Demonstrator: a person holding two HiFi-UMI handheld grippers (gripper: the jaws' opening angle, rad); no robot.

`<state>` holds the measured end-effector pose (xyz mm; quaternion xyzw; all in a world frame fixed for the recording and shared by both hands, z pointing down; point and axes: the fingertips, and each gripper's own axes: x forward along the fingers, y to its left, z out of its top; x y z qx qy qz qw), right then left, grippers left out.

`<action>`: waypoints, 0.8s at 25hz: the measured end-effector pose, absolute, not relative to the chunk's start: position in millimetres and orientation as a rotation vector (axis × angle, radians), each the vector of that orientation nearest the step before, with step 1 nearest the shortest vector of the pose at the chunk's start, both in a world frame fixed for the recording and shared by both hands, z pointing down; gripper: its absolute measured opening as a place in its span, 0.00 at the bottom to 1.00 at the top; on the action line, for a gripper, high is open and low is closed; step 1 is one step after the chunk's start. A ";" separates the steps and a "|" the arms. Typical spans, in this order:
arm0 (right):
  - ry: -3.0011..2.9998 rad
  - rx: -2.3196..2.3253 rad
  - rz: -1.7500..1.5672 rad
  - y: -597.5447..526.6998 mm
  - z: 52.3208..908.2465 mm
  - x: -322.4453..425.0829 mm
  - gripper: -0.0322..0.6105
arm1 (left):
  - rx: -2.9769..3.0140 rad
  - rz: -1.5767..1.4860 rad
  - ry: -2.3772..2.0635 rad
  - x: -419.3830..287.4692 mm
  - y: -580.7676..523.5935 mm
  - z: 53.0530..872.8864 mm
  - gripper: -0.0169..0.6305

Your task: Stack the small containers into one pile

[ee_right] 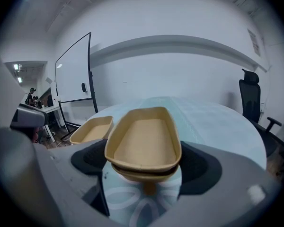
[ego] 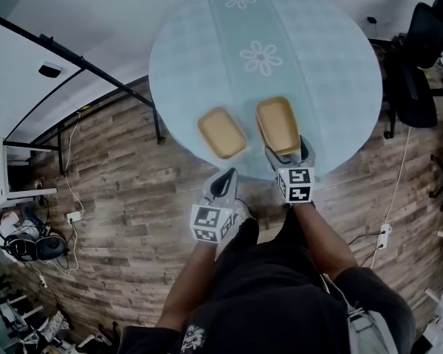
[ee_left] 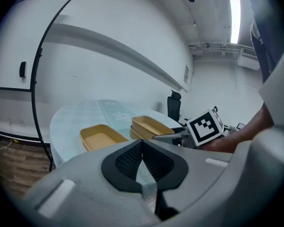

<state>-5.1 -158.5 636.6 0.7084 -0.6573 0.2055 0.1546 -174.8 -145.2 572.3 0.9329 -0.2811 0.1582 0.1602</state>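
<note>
The right tongs point(ego: 288, 153) are spread wide and clamped across the near end of the stack point(ee_right: 143, 143) — two containers already nested, their long axis running straight away along the tongs. The single container point(ego: 221, 133) sits on the counter point(ego: 199, 43) just left of the stack, not touching it, and is turned askew with its far end leaning left. The next move looks like a short carry leftward with a small twist to match the axes. The left tongs point(ego: 225, 184) — pinched shut, empty — hang left of the stack, off the counter's near edge.
</note>
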 end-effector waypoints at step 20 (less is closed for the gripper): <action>-1.866 1.971 0.636 -159.6 644.1 -12.3 0.83 | 2.659 0.444 -0.783 -175.5 -140.8 574.4 0.03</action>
